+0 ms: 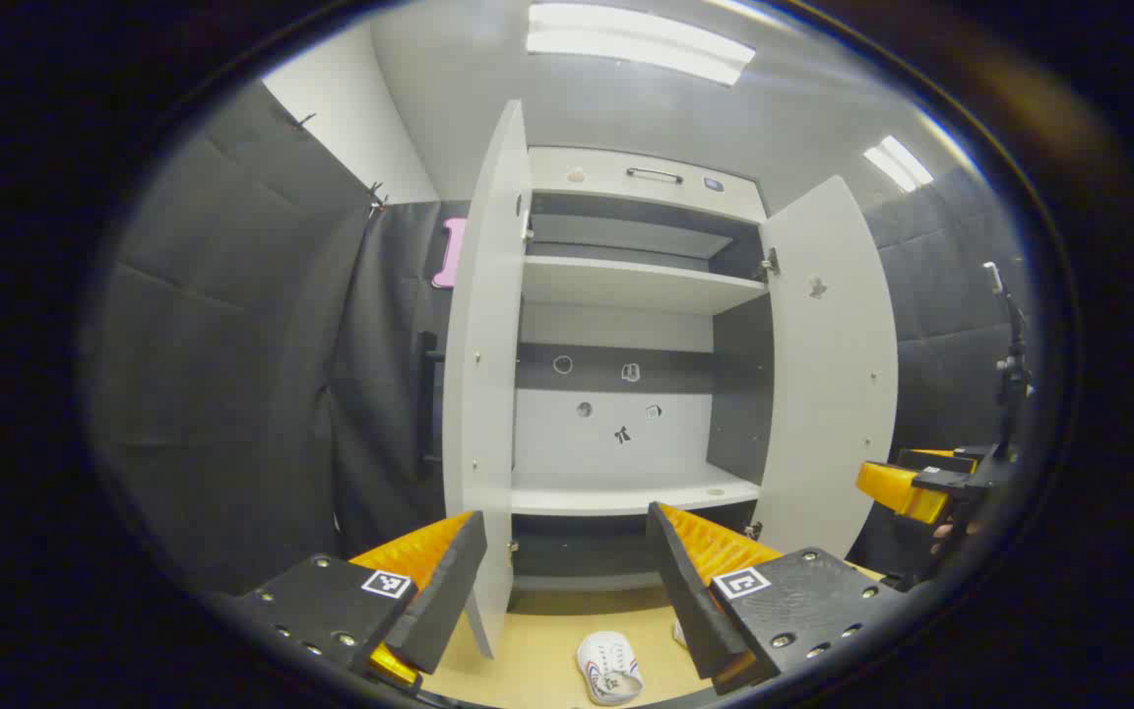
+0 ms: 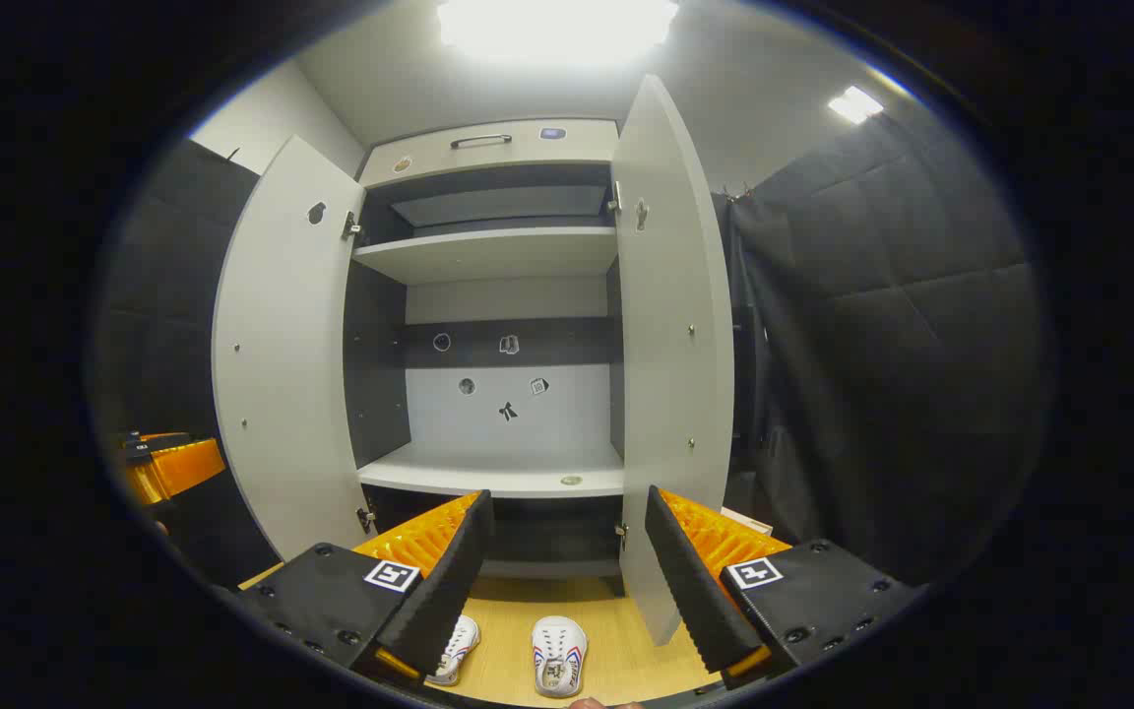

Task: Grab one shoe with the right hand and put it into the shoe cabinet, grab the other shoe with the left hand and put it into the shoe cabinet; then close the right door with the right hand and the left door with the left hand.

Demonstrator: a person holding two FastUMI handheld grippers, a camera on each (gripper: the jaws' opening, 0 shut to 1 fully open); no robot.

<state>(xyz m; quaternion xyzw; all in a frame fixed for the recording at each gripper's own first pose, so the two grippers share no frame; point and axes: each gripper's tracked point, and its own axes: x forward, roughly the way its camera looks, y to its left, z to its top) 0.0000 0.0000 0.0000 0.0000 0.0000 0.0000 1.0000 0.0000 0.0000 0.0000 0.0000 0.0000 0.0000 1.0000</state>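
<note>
Matt, smooth shoe cabinet [image 2: 488,251] — wood-look floor [image 2: 606,611].

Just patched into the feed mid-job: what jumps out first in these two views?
The tall shoe cabinet stands dead ahead with its left door and right door swung wide and its shelves bare. Two white shoes sit on the wooden floor just in front of it. The right gripper and the left gripper are both open and hold nothing.
</note>
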